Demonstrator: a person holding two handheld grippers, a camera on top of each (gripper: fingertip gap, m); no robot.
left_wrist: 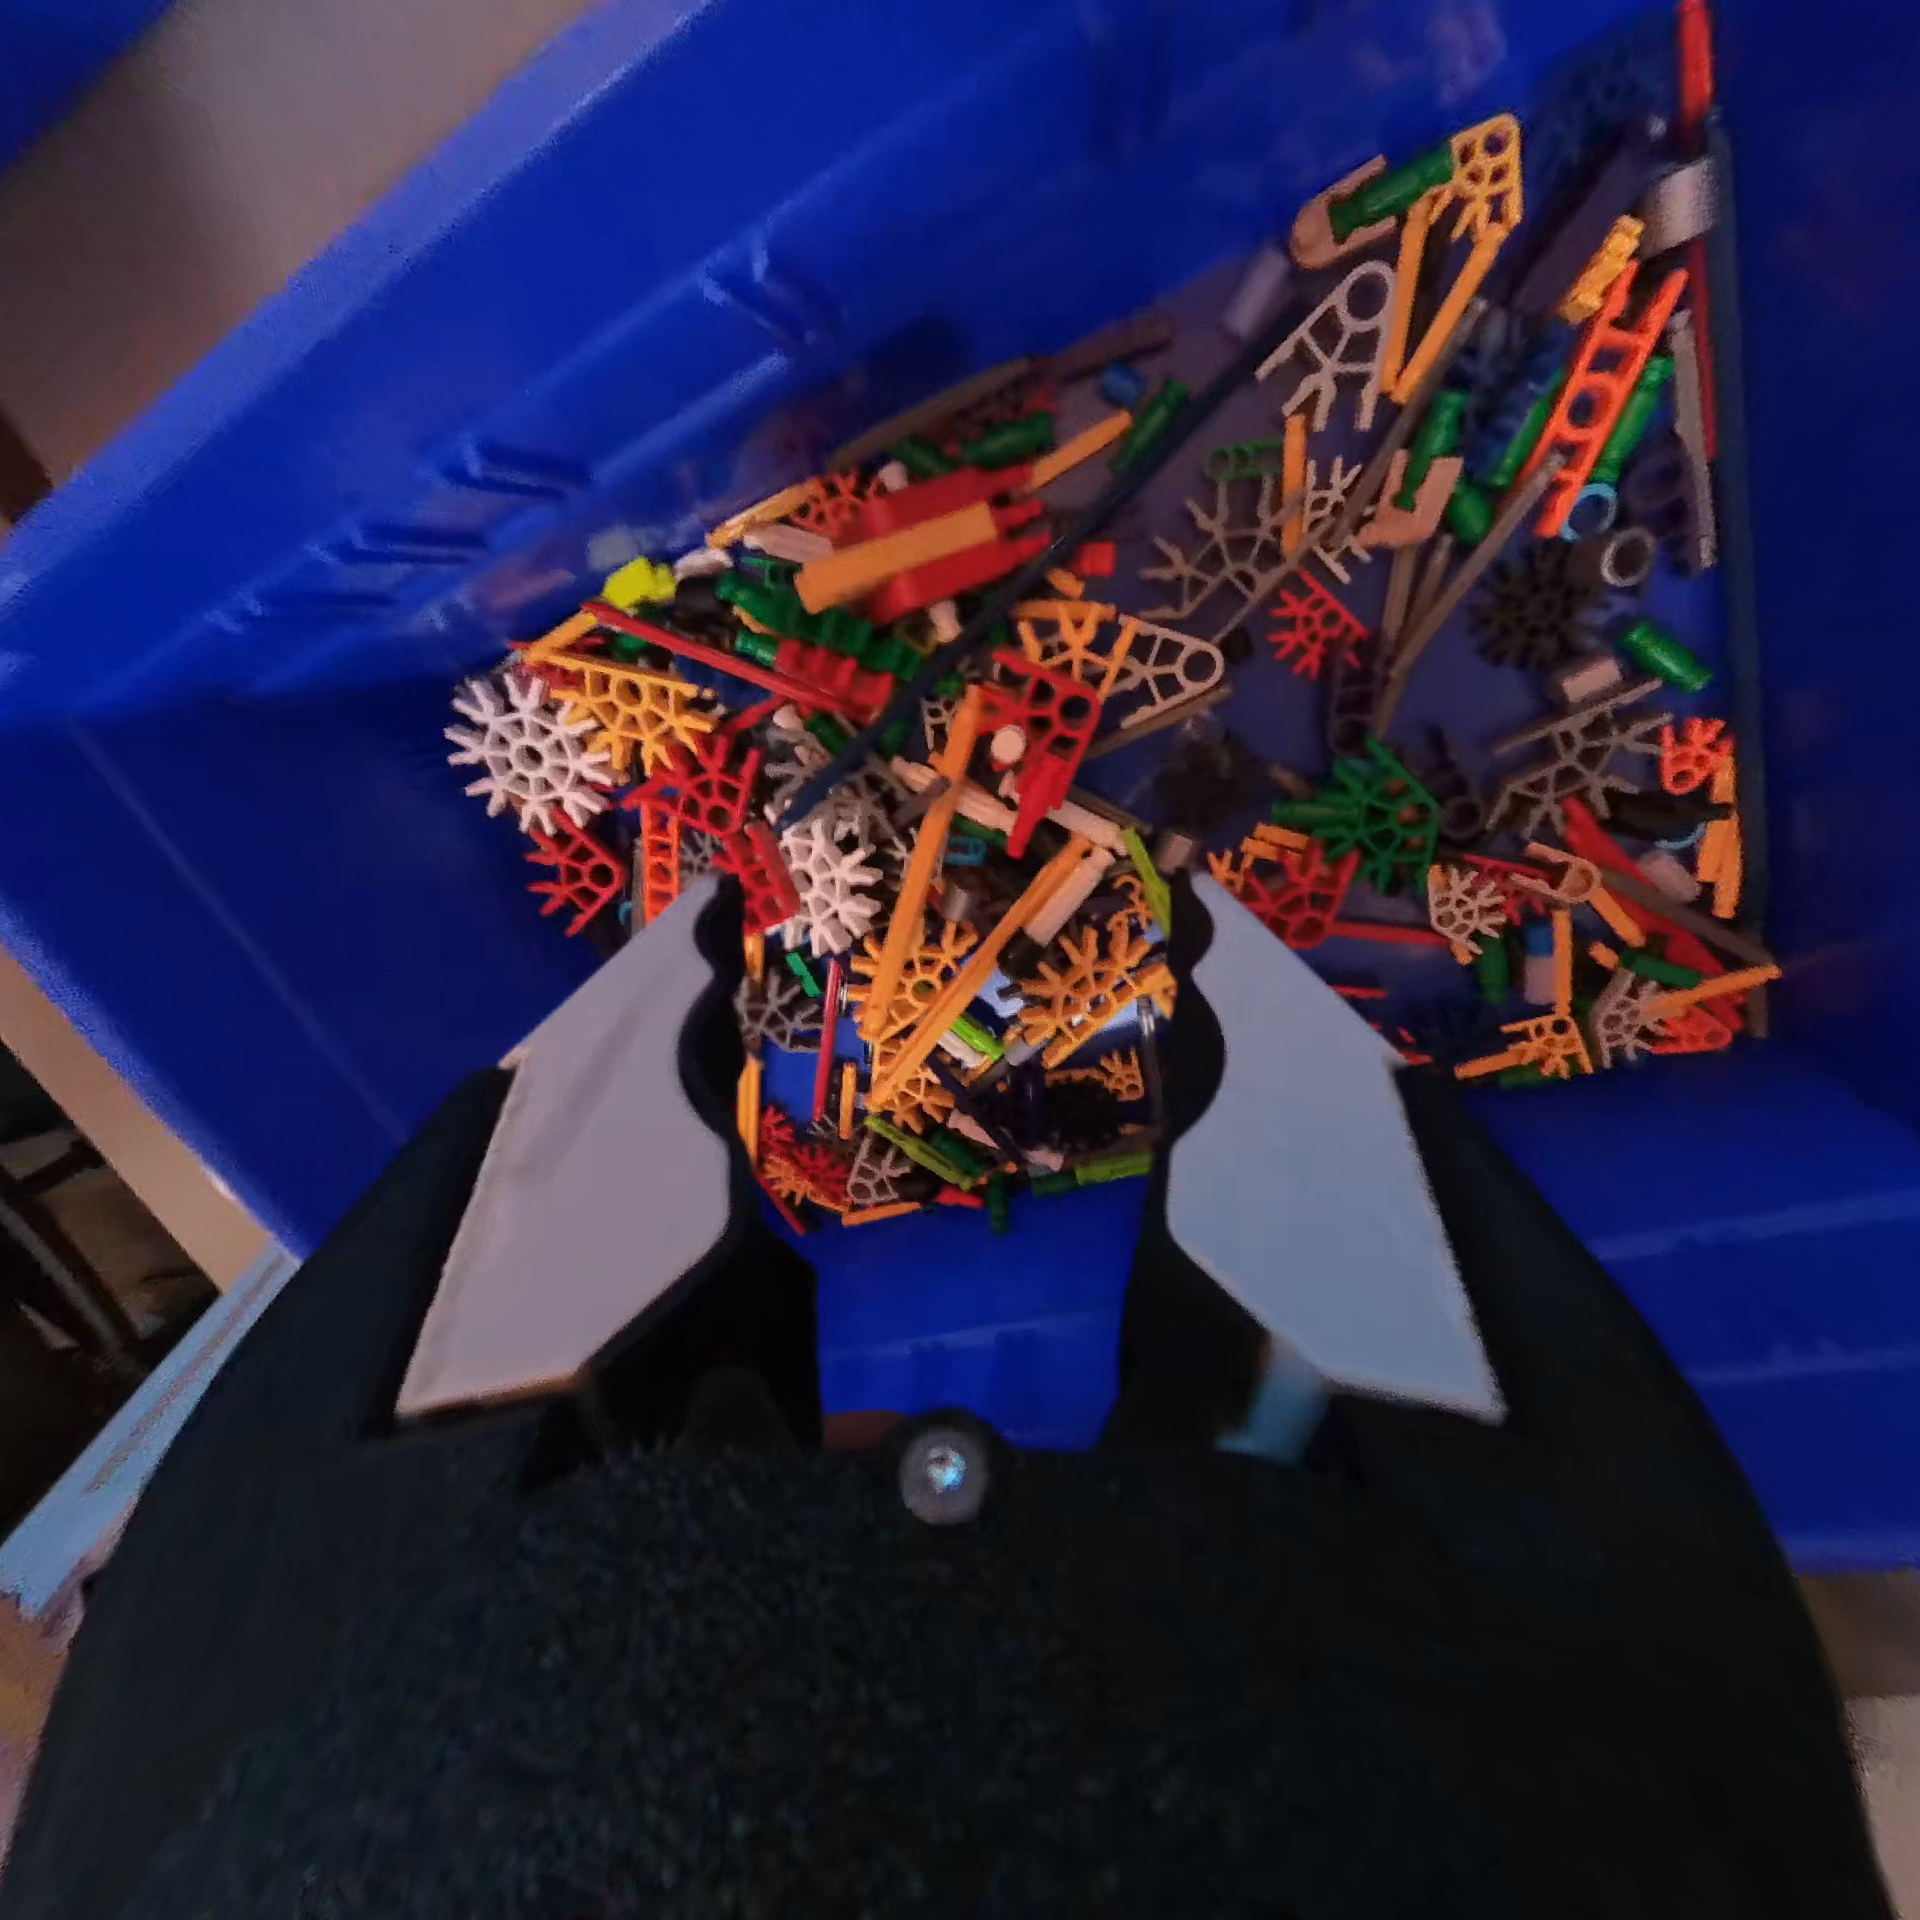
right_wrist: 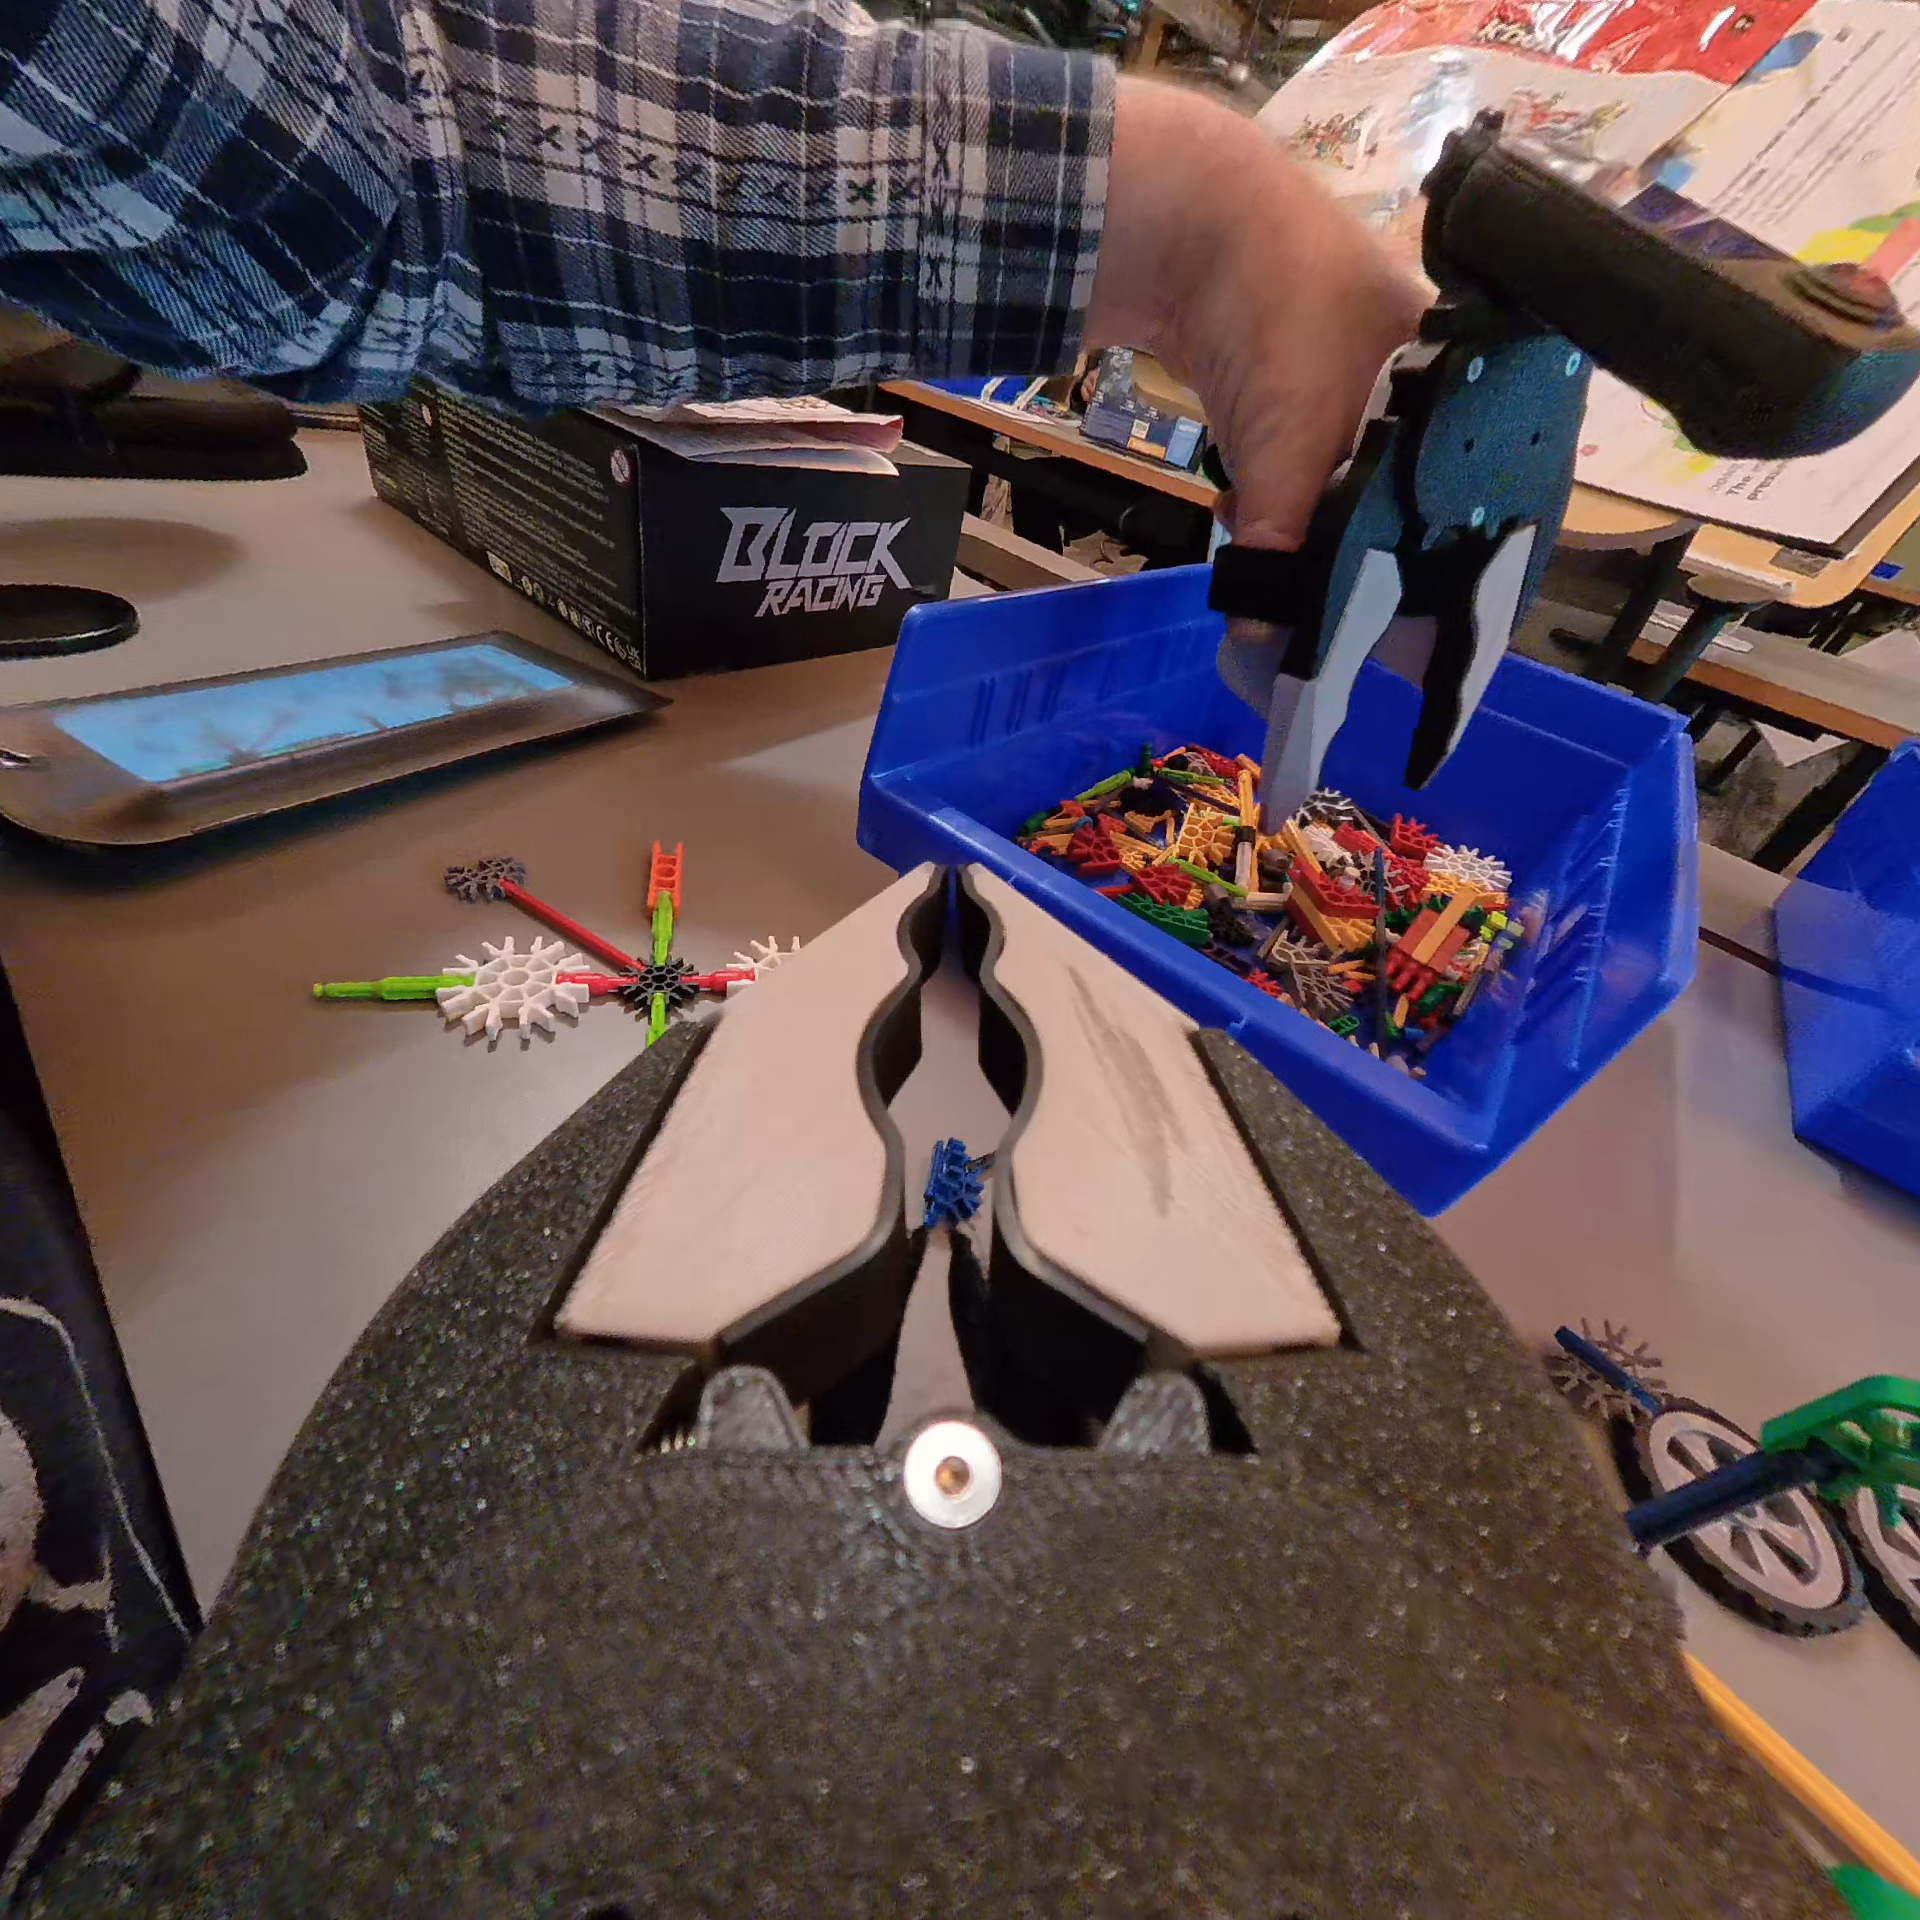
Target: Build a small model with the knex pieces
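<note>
A blue plastic bin [left_wrist: 520, 468] holds a pile of coloured construction-toy rods and connectors [left_wrist: 987, 727]. My left gripper [left_wrist: 951, 894] is open and empty, with its tips just above the pile, over orange rods and a white snowflake connector [left_wrist: 831, 883]. In the right wrist view a person's hand [right_wrist: 1226, 291] holds that left gripper [right_wrist: 1351, 800] down into the bin [right_wrist: 1039, 665]. My right gripper [right_wrist: 951, 878] is shut, low over the table in front of the bin. A small blue connector [right_wrist: 954, 1182] shows in the gap between its fingers; I cannot tell whether it is gripped.
A part-built star of rods with white and black connectors [right_wrist: 655, 977] lies on the table at the left. Behind it are a tablet [right_wrist: 301, 717] and a black box [right_wrist: 665, 530]. A wheeled assembly [right_wrist: 1766, 1507], a second blue bin [right_wrist: 1860, 987] and a booklet [right_wrist: 1766, 208] are at the right.
</note>
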